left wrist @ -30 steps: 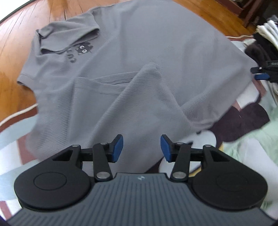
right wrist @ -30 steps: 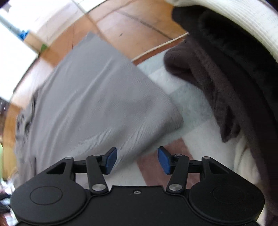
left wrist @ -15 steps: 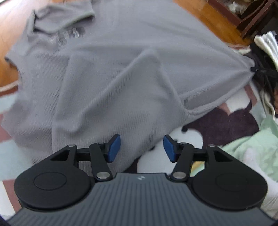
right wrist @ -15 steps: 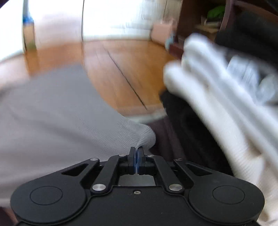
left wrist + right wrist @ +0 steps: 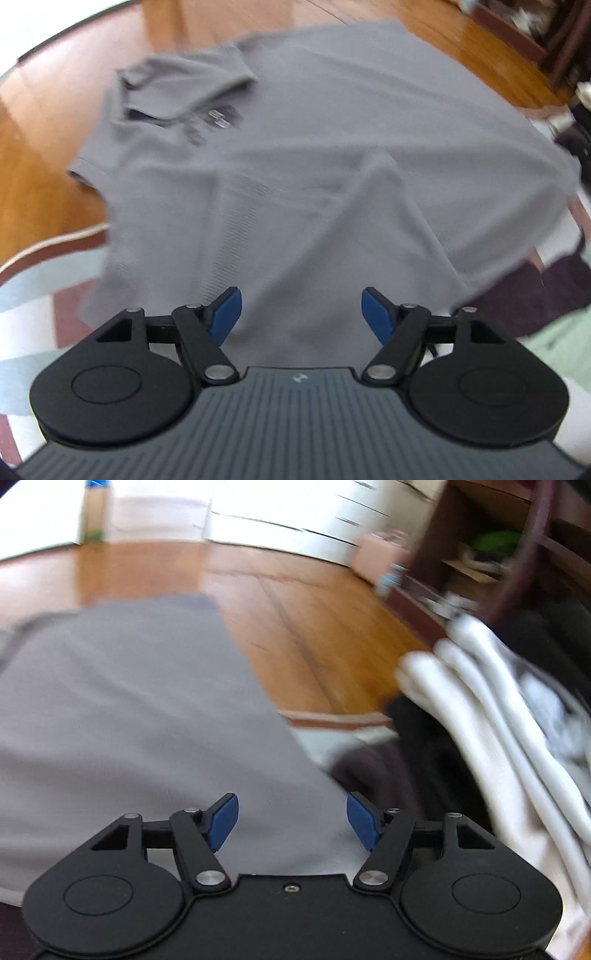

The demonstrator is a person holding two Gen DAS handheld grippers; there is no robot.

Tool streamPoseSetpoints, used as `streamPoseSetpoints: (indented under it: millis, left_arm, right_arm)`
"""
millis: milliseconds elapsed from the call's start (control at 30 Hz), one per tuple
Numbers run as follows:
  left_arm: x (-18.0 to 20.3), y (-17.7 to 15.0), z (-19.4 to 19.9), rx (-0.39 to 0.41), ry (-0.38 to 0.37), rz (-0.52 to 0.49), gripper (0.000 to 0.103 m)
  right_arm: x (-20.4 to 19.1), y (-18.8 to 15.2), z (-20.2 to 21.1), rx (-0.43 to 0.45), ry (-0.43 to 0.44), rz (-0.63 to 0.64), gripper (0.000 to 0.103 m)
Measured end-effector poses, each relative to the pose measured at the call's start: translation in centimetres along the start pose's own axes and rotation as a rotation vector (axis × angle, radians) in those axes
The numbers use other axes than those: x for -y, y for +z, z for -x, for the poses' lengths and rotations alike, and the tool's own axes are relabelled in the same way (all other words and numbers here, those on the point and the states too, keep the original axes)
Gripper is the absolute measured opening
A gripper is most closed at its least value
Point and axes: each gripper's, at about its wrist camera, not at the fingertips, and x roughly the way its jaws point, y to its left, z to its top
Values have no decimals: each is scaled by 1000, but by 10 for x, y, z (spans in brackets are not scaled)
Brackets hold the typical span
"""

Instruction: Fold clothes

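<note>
A grey polo shirt (image 5: 303, 166) lies spread face up across a patterned rug and wooden floor, its collar (image 5: 184, 85) at the far left and a raised wrinkle running through its middle. My left gripper (image 5: 301, 314) hangs over the shirt's near hem, its jaws opening, nothing between the blue pads. In the right wrist view the same shirt (image 5: 122, 720) fills the left half. My right gripper (image 5: 291, 821) is above the shirt's corner, jaws opening, pads apart and free of the cloth.
A pile of white and dark clothes (image 5: 491, 716) lies at the right, with dark wooden furniture (image 5: 517, 546) behind it. A pale green garment (image 5: 554, 339) lies near the left gripper's right side. The rug's edge (image 5: 51, 243) meets the wooden floor (image 5: 314, 620).
The right gripper, shut on the shirt's corner half a second ago, has let go and stands wide. The left gripper's jaws have widened and its view has shifted over the shirt.
</note>
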Motion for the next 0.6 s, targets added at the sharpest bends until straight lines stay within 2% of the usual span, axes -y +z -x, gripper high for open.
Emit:
streamPoseSetpoints:
  millis: [100, 167, 233, 300, 433, 533, 600]
  left_arm:
    - [-16, 6, 8, 37, 15, 73, 72]
    - [-28, 7, 13, 57, 32, 113, 72]
    - [-40, 9, 17, 74, 51, 151, 72]
    - [-57, 9, 20, 79, 65, 193, 72]
    - [-88, 11, 25, 88, 79, 292, 72]
    - [-102, 13, 27, 119, 133, 333, 72]
    - [-109, 16, 24, 126, 182, 334, 72]
  right_arm:
    - [-20, 23, 7, 18, 265, 30, 70]
    - [-32, 44, 2, -19, 435, 60, 70]
    - [-45, 68, -3, -82, 559, 79, 71]
    - [-59, 96, -14, -197, 594, 75, 71]
    - [-82, 151, -14, -334, 651, 53, 72]
    - [-106, 192, -6, -431, 666, 92, 72]
    - [-131, 207, -1, -463, 654, 178, 72]
